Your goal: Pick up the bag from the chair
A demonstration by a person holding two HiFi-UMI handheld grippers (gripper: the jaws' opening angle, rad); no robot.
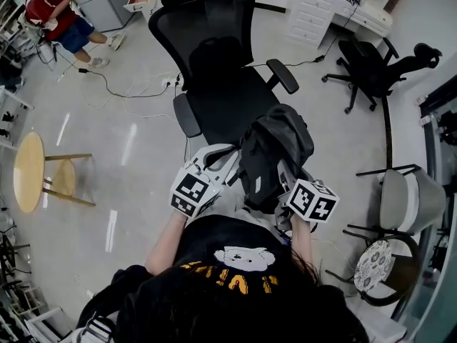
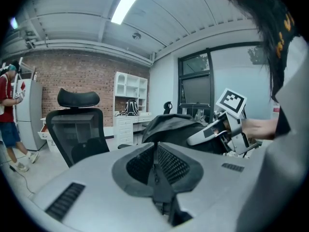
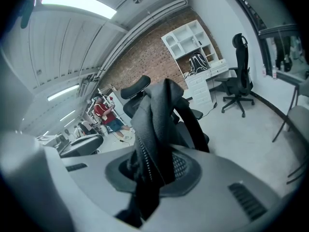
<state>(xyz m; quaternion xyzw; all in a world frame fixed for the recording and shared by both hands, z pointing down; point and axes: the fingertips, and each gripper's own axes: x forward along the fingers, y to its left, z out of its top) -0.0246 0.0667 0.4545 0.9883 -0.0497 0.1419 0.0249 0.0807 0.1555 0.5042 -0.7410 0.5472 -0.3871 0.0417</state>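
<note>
Bag [image 1: 277, 145] — clamped in right hand-held gripper [image 3: 155, 170] per its view; left hand-held gripper [image 2: 155, 166] closed.

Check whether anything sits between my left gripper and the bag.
Nothing visible does. The bag is clamped in the right gripper's jaws, off the chair, just right of the left gripper. Only open air separates them. The left jaws are shut.

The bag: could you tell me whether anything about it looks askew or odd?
Slightly. The bag slumps crumpled at the front edge of the chair seat, and the right gripper is clamped on a bunched fold beside its zipper rather than a strap. The left gripper is shut beside it, holding nothing.
</note>
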